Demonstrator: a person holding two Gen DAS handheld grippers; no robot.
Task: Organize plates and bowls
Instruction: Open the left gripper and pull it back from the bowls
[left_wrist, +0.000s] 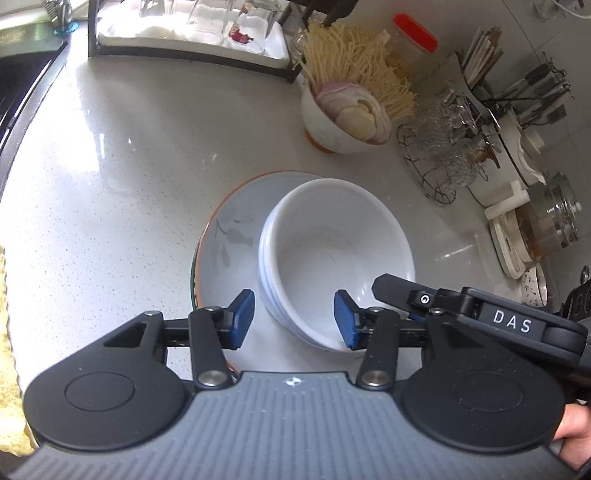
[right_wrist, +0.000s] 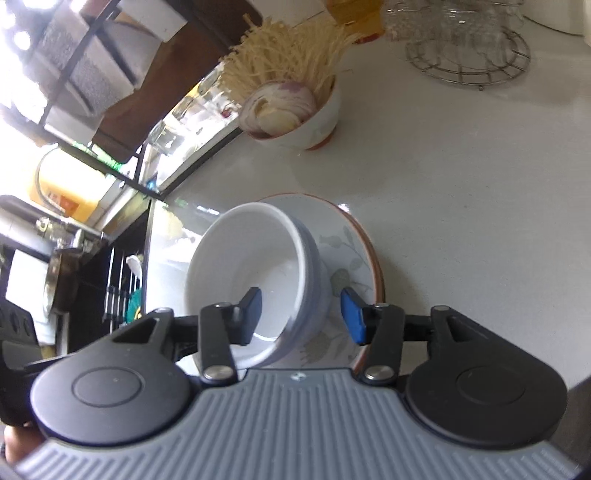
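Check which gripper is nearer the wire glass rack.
Right, probably. The right gripper straddles the white bowls' rim on the side facing the wire glass rack; the left gripper straddles another part of the rim, farther from it.

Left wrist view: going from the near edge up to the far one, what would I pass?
Open jaws of the left gripper → stacked white bowls on the leaf-patterned plate → bowl of onion slices and noodles → dark-framed rack of glasses.
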